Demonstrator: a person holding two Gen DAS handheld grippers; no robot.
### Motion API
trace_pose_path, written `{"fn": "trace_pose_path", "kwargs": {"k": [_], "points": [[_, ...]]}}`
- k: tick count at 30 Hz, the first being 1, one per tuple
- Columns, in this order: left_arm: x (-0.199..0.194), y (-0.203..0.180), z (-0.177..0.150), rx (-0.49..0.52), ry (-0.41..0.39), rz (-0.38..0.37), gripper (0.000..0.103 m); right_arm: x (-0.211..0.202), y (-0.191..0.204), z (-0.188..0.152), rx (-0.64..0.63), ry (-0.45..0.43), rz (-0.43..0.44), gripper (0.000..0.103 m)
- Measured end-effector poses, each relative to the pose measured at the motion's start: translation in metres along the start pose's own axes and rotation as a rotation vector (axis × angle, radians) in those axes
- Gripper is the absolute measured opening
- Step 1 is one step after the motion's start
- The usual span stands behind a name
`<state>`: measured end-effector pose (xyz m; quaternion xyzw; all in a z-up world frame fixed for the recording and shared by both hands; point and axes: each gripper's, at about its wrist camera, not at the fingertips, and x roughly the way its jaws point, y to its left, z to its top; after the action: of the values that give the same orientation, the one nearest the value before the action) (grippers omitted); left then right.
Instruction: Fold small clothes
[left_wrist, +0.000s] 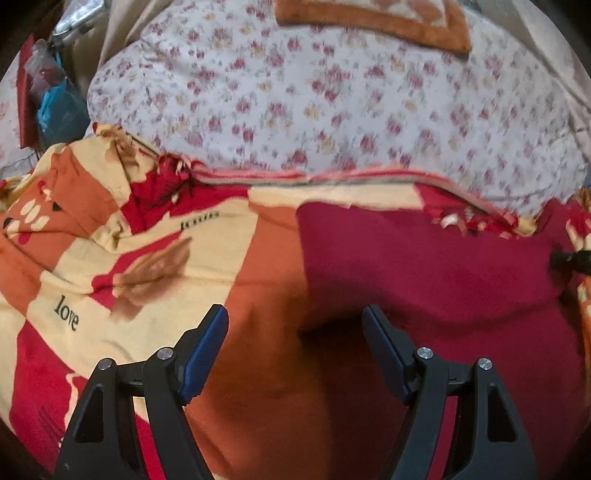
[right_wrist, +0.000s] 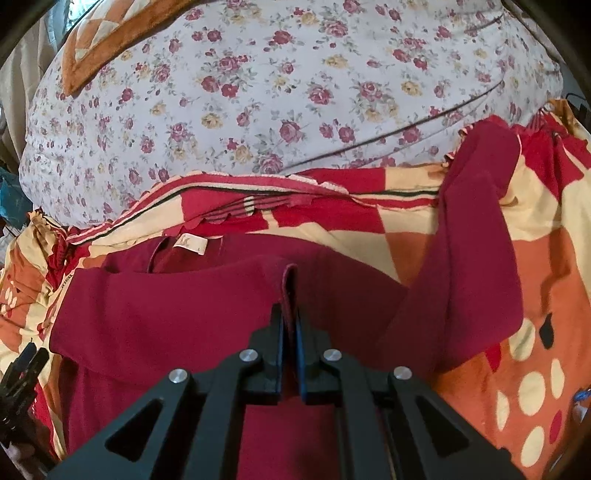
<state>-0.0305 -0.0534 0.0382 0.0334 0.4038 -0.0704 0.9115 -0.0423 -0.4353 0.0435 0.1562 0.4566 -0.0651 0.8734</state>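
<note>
A dark red garment (right_wrist: 177, 317) lies on a patterned bedsheet (right_wrist: 517, 266). Its neck opening with a white label (right_wrist: 194, 243) faces the far side, and one sleeve (right_wrist: 476, 221) stretches up to the right. My right gripper (right_wrist: 290, 317) is shut on a folded edge of the red garment, and a ridge of cloth stands up between the pads. In the left wrist view the same garment (left_wrist: 424, 266) fills the right half. My left gripper (left_wrist: 295, 321) hovers open over its left edge with nothing between the fingers. The left gripper's tool (right_wrist: 22, 373) shows at the right view's left edge.
A large floral pillow (left_wrist: 332, 103) lies across the far side of the bed, with an orange patterned cushion (left_wrist: 373, 18) behind it. Bags and clutter (left_wrist: 51, 96) sit beyond the bed's left edge. The sheet (left_wrist: 110, 258) carries printed words and orange, cream and red blocks.
</note>
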Motion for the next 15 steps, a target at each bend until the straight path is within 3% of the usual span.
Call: {"fn": "trace_pose_path", "kwargs": {"k": [2,4,6,8,10,12,15], "points": [[0.015,0.007,-0.004,-0.024,0.046,0.041,0.056,0.004,-0.001,0.000,-0.015,0.008,-0.038,0.006],[0.026,0.022,-0.008,-0.102,0.079,0.004,0.056,0.021,-0.004,-0.003,-0.027,0.078,-0.082,0.008],[0.026,0.036,-0.010,-0.180,0.079,-0.068,0.056,0.034,-0.008,-0.007,-0.027,0.133,-0.119,0.020],[0.025,0.039,-0.011,-0.178,0.075,-0.081,0.056,0.025,-0.007,-0.006,-0.024,0.103,-0.161,0.034],[0.024,0.038,-0.012,-0.168,0.070,-0.080,0.056,0.008,0.003,0.000,-0.021,0.062,-0.209,0.041],[0.024,0.034,-0.012,-0.155,0.066,-0.067,0.056,-0.009,0.023,0.006,-0.044,0.008,-0.172,0.048],[0.025,0.034,-0.011,-0.145,0.066,-0.062,0.056,-0.020,0.078,0.011,-0.151,-0.015,-0.026,0.054]]}}
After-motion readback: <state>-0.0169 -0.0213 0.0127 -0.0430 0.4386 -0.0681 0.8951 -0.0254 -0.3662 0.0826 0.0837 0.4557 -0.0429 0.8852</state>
